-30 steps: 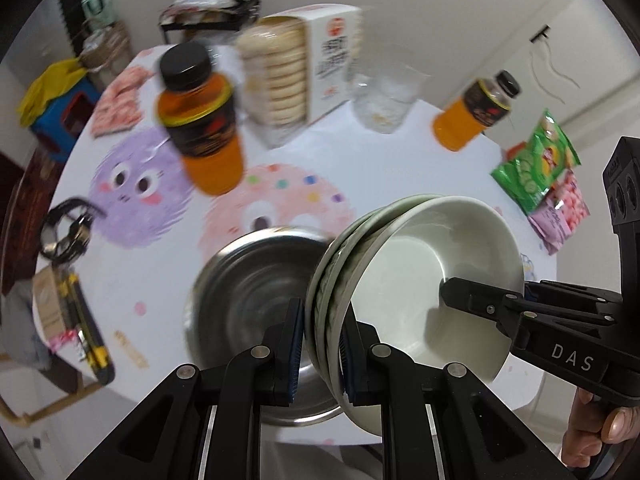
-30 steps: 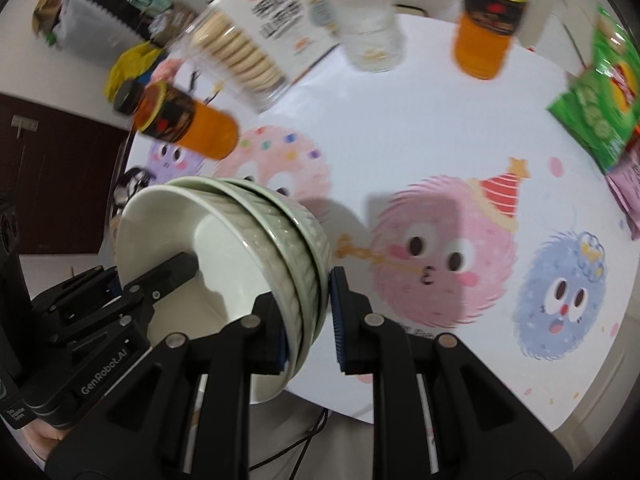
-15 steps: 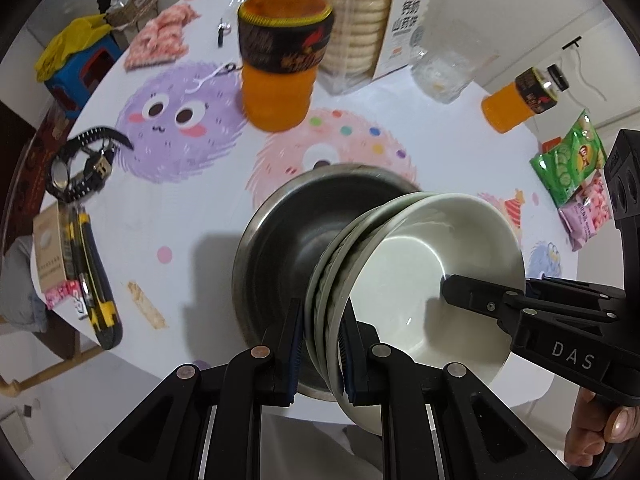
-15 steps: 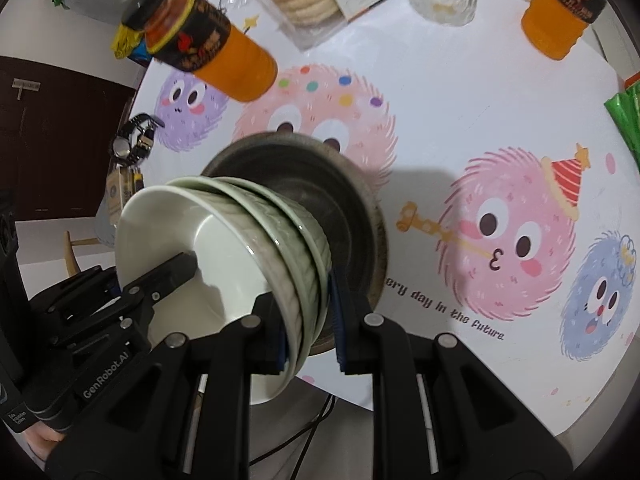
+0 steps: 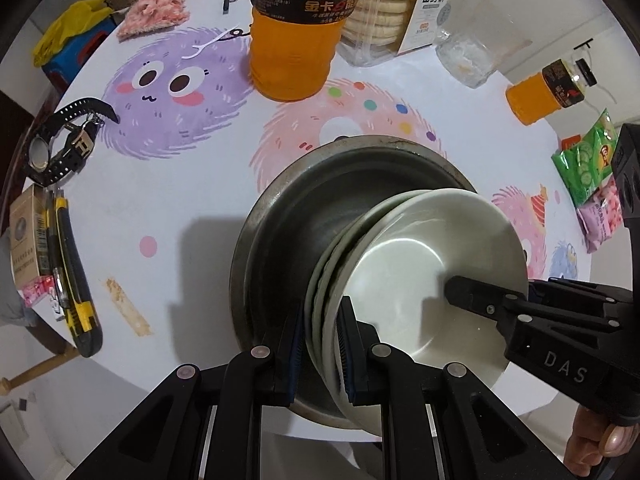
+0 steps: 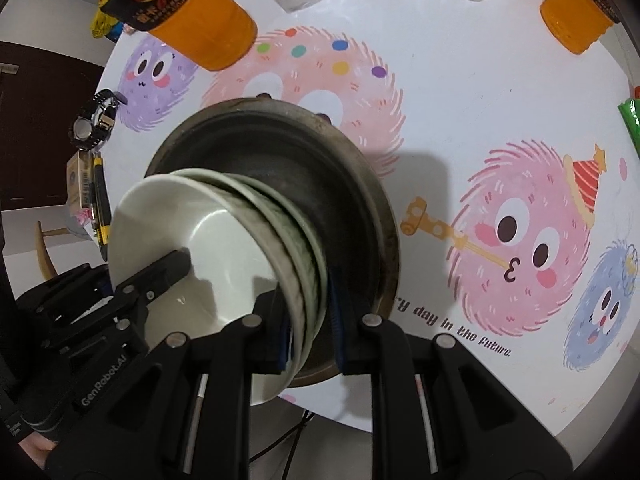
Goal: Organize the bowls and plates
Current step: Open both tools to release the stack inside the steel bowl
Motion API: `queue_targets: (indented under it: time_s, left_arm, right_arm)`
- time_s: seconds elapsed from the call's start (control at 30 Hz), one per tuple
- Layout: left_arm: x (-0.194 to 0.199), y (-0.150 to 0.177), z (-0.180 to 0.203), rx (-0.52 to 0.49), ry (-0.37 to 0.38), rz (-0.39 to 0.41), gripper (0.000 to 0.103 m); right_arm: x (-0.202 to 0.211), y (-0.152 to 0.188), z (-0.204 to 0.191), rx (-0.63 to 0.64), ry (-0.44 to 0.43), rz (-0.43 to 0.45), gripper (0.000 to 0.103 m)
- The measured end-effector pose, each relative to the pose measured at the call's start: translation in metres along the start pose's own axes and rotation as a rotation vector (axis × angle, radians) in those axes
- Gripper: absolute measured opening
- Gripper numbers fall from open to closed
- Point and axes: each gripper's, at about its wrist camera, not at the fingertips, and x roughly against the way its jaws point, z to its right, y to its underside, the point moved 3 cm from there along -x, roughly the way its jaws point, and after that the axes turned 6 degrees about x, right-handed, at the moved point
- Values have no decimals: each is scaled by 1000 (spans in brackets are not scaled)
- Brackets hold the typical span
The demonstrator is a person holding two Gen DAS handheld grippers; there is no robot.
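A stack of pale green-white ceramic bowls [image 5: 420, 280] is held tilted over a large steel basin [image 5: 312, 216] on the table. My left gripper [image 5: 318, 344] is shut on the stack's near rim. My right gripper [image 6: 308, 320] is shut on the opposite rim of the same stack [image 6: 224, 248]. The stack's lower edge is down inside the steel basin [image 6: 360, 184]. Each gripper shows in the other's view, with a finger inside the top bowl.
An orange drink bottle [image 5: 296, 28] stands just behind the basin, a second bottle [image 5: 540, 92] at far right. A biscuit box [image 5: 400, 0], a glass [image 5: 468, 56], snack bags [image 5: 588, 168], a watch [image 5: 60, 140] and a utility knife [image 5: 72, 280] lie around the table.
Both grippers have carried the bowl stack forward and down over the steel basin. The basin and the table now look closer. The grip on the stack is unchanged.
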Motion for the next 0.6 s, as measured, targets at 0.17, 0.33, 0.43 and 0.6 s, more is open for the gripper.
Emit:
queue_targets:
  time_s: [0.17, 0.33, 0.43, 0.6]
  left_arm:
    - [0, -1, -6, 41, 30, 4, 18]
    - [12, 0, -14, 70, 59, 36, 51]
    - [29, -6, -27, 114, 45, 85, 86]
    - [57, -6, -38, 100, -28, 155, 103]
  right_arm:
    - [-1, -2, 0, 7, 1, -17, 20]
    - [-2, 0, 2, -81, -113, -5, 55]
    - [6, 1, 5, -123, -136, 29, 79]
    - [31, 2, 12, -171, -169, 115, 103]
